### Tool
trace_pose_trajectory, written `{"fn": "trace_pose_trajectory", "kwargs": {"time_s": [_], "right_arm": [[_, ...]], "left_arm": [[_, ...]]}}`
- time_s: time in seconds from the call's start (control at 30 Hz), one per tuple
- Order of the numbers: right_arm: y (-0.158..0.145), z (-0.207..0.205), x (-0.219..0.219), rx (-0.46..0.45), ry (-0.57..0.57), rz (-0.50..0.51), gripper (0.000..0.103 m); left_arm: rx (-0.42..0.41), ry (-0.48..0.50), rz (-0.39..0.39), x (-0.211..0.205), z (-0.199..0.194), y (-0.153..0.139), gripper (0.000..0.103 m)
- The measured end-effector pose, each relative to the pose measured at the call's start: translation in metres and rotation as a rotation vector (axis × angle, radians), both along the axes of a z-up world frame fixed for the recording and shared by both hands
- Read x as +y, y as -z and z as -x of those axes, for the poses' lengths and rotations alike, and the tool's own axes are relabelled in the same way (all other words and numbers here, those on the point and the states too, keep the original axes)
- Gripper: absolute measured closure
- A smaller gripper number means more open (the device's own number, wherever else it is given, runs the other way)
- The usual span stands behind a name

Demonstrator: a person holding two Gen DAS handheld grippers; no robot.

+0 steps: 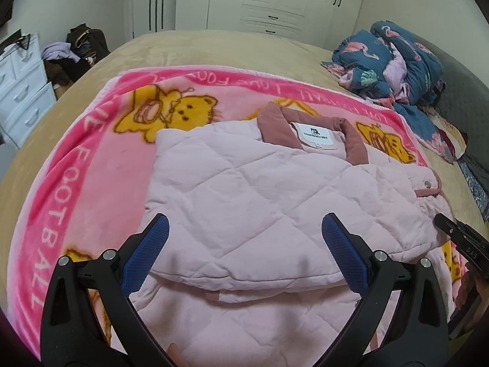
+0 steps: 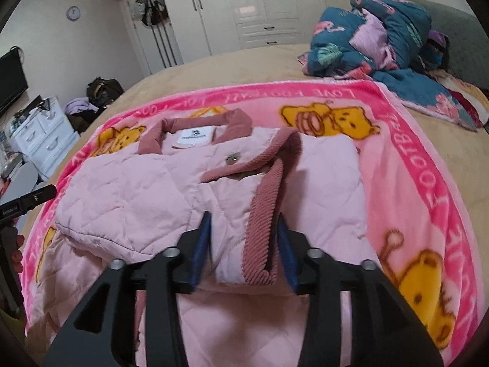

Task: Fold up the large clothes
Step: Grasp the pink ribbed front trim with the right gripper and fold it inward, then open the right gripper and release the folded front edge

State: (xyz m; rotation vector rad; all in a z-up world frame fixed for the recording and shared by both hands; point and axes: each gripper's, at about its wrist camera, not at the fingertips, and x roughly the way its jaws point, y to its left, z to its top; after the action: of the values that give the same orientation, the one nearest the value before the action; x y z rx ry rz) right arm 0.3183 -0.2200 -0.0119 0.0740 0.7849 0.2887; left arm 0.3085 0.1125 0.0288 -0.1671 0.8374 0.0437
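Jacket (image 1: 250,202), one pink quilted piece, lies partly folded on the pink blanket (image 1: 61,183) on the bed. Our left gripper (image 1: 244,244) tilts down over it, fingers wide apart, holding nothing. Only the right view shows our right gripper (image 2: 244,238), its half-open fingers flanking the corduroy cuff (image 2: 262,232); grip unclear.
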Motion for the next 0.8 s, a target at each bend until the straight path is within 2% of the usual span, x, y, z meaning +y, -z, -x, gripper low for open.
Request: {"fn": "trace_pose_trajectory", "kwargs": {"time_s": [0.03, 0.07, 0.2, 0.33, 0.4, 0.57, 0.7, 0.8], "right_arm": [[-0.001, 0.001, -0.003, -0.001, 0.017, 0.000, 0.042], [-0.005, 0.004, -0.007, -0.014, 0.041, -0.010, 0.040], [-0.017, 0.009, -0.012, -0.049, 0.062, -0.023, 0.038], [-0.026, 0.011, 0.006, -0.071, -0.003, -0.002, 0.037], [-0.028, 0.010, 0.021, -0.078, -0.043, 0.022, 0.033], [-0.028, 0.006, 0.060, -0.084, -0.131, 0.075, 0.031], [-0.019, -0.006, 0.087, -0.052, -0.176, 0.110, 0.024], [-0.001, -0.023, 0.099, 0.012, -0.182, 0.127, 0.024]], "left_arm": [[0.002, 0.003, -0.002, -0.001, -0.002, 0.001, 0.009], [0.004, 0.006, -0.003, -0.002, -0.004, 0.001, 0.009], [0.029, 0.026, 0.000, -0.010, -0.012, 0.009, 0.009], [0.102, 0.052, -0.013, -0.017, -0.023, 0.033, 0.009], [0.149, 0.056, -0.032, -0.019, -0.028, 0.051, 0.009], [0.170, 0.057, -0.023, -0.012, -0.030, 0.074, 0.008], [0.175, 0.058, -0.013, -0.011, -0.032, 0.078, 0.008], [0.174, 0.057, -0.011, -0.011, -0.032, 0.078, 0.008]]}}
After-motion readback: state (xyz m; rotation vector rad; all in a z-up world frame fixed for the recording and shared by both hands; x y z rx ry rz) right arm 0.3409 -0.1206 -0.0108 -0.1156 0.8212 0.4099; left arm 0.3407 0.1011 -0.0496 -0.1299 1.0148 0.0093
